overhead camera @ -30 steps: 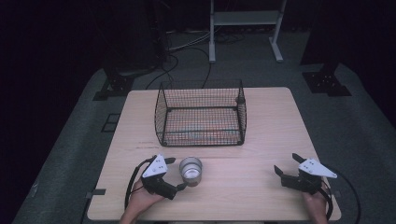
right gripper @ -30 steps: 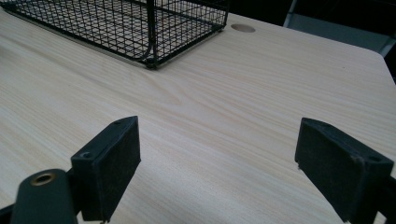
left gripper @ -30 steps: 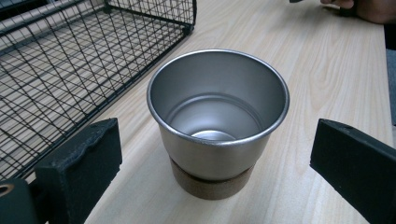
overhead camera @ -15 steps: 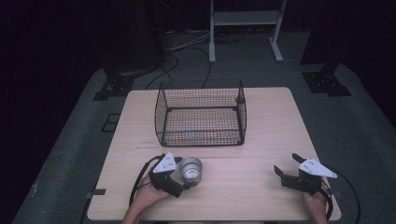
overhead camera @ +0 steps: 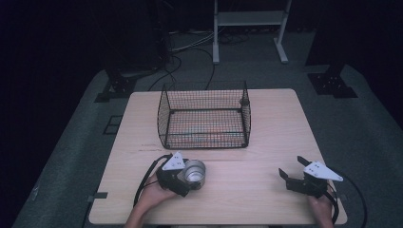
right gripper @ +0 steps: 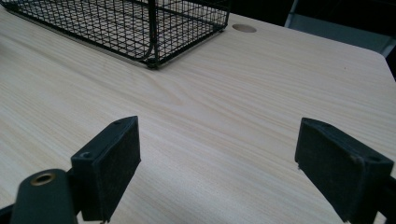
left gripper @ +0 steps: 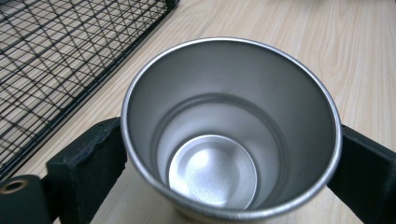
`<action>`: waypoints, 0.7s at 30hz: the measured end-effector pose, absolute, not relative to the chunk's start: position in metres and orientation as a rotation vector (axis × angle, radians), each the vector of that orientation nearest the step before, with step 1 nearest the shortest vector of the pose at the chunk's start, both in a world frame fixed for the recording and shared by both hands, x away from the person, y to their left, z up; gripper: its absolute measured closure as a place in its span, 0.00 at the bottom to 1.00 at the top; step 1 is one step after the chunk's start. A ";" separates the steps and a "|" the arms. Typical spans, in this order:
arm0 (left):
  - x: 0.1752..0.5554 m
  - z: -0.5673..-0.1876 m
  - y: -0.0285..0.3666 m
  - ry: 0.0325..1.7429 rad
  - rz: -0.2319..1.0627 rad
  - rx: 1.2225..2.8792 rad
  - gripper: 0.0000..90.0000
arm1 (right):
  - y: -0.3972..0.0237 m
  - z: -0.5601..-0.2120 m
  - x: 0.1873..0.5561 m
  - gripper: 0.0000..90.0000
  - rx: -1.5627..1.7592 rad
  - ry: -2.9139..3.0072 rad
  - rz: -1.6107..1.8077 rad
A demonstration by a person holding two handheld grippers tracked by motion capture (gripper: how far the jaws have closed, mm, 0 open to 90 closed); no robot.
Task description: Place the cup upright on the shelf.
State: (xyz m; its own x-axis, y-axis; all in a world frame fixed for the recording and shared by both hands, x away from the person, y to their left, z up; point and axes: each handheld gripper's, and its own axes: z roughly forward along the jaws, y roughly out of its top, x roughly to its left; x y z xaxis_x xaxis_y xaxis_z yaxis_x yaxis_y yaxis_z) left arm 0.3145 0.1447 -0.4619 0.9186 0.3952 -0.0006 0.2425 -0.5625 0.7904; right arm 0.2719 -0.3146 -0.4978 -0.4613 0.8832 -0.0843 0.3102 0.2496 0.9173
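A steel cup (overhead camera: 196, 169) stands upright on the wooden table (overhead camera: 271, 142), just in front of the wire basket (overhead camera: 204, 138). My left gripper (overhead camera: 193, 176) reaches it from the left, one jaw on each side. In the left gripper view, both black pads (left gripper: 93, 158) touch the wall of the cup (left gripper: 224, 107), whose inside is empty. These jaws have just been closing with the cup between them. My right gripper (overhead camera: 291, 167) rests near the front right of the table. Its jaws stand wide apart over bare wood (right gripper: 229, 158), with nothing between them.
The black wire basket (right gripper: 140, 23) sits at the middle of the table, open at the top and empty. A round cable hole (right gripper: 243, 28) lies near the table's far edge. Cables and stand legs lie on the dark floor beyond.
My left gripper has slid right up to the cup, and its jaws now sit on both sides of it. The cup and the right gripper have stayed where they were.
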 end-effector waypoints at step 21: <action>0.317 -0.447 0.139 0.420 0.222 2.220 0.20 | -0.315 -0.498 0.272 0.15 1.082 1.909 1.200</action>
